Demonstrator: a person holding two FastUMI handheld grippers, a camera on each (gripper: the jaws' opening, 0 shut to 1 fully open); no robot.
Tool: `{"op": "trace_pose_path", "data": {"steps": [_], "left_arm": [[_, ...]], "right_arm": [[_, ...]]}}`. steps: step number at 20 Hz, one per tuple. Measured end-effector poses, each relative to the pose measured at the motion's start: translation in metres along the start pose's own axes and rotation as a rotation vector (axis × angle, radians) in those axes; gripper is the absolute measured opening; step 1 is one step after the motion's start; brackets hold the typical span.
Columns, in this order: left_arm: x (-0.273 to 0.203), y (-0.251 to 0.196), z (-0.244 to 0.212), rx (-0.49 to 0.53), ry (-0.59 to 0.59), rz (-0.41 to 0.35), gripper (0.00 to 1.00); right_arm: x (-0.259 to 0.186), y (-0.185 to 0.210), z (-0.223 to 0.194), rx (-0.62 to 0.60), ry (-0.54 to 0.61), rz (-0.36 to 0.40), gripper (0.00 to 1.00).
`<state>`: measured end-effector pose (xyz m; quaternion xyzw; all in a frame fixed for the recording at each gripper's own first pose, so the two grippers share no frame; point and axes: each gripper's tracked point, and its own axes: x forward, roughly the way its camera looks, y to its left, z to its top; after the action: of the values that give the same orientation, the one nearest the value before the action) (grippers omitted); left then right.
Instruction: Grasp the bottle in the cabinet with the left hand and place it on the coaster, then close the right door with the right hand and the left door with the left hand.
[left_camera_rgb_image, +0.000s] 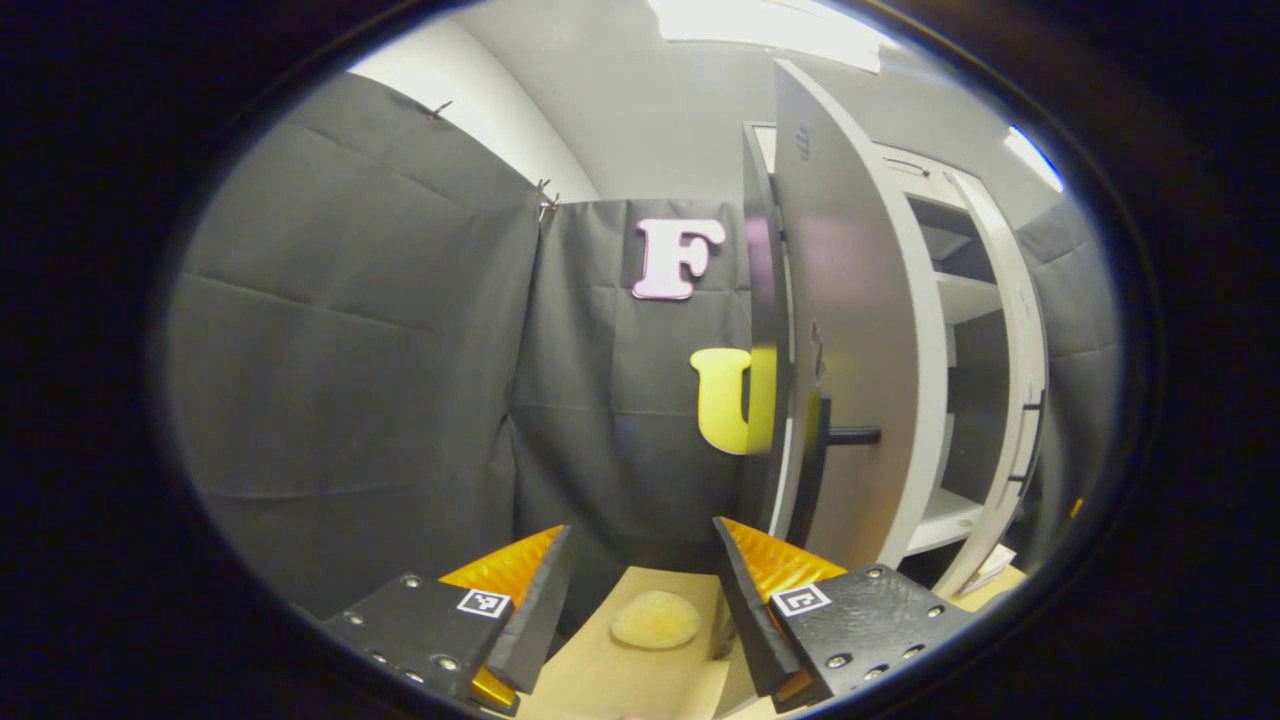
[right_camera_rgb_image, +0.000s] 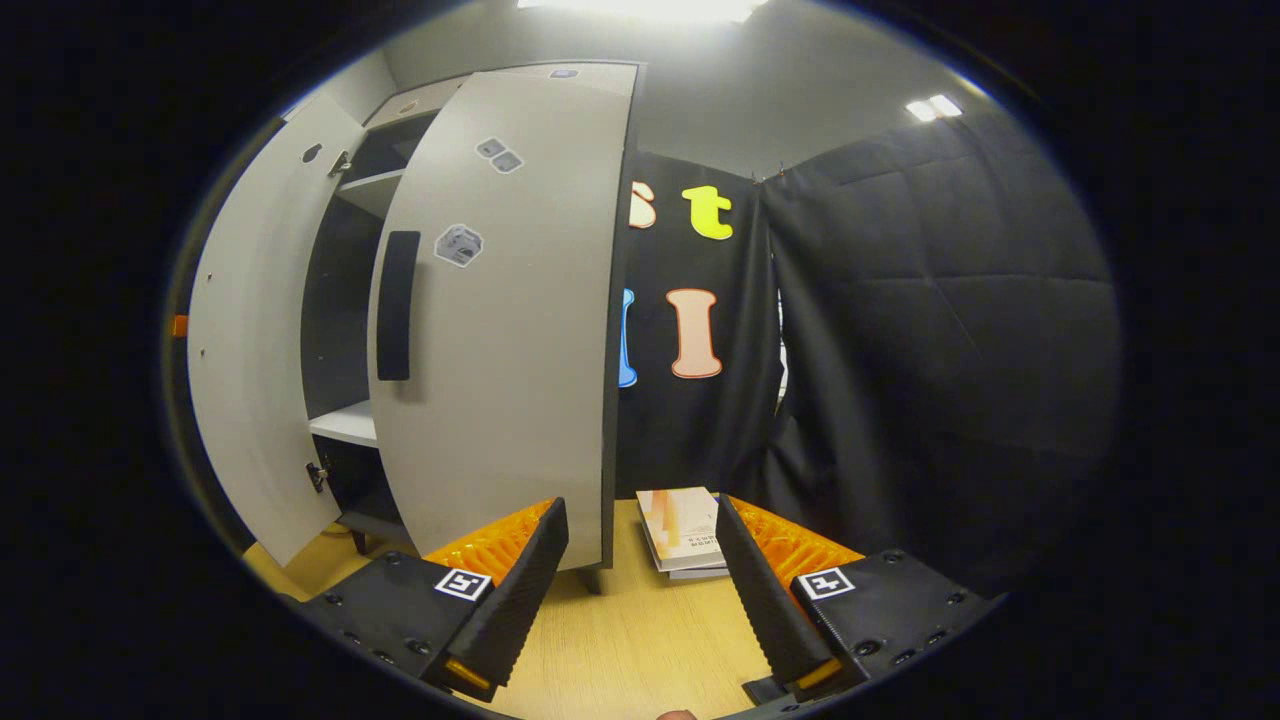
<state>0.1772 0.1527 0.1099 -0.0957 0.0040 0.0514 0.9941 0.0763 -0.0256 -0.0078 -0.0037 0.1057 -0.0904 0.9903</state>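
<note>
Two grippers stood spread wide and empty, neither pressing on anything. In the left gripper view, the left gripper (left_camera_rgb_image: 640, 610) had its fingers parted over the pale wooden table (left_camera_rgb_image: 600, 680), and the round yellowish coaster (left_camera_rgb_image: 656, 618) lay on that surface in the gap just ahead of the tips, nothing standing on it. Up and to the right of those fingers hung the left door (left_camera_rgb_image: 850, 330), swung out nearly edge-on, its dark bar handle (left_camera_rgb_image: 850, 435) jutting sideways; past it the cabinet (left_camera_rgb_image: 960, 300) showed white shelves, tall and upright. No bottle could be made out on the visible shelves, so where it sat could not be told from here; by my reading the reach would have to go rightward and inward around that door, and the left hand looked the nearer one to the opening.

In the right gripper view, the right gripper (right_camera_rgb_image: 640, 590) was likewise released, fingers well apart above the table. The right door (right_camera_rgb_image: 510, 300) stood open just ahead and left of the tips, its long axis vertical, a dark handle (right_camera_rgb_image: 397, 305) near its inner edge. A small stack of books (right_camera_rgb_image: 685, 530) rested on the table between the fingertips, farther off. Both doors remained to be closed.
</note>
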Motion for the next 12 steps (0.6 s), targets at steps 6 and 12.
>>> {"op": "trace_pose_path", "data": {"steps": [6, 12], "left_arm": [[-0.003, -0.014, 0.002, 0.046, -0.012, 0.059, 0.79], [-0.009, -0.026, 0.002, 0.056, -0.009, 0.098, 0.8]], "right_arm": [[0.0, -0.046, -0.011, 0.043, 0.023, -0.042, 0.95], [0.006, -0.07, -0.011, 0.065, 0.027, -0.046, 0.95]]}}
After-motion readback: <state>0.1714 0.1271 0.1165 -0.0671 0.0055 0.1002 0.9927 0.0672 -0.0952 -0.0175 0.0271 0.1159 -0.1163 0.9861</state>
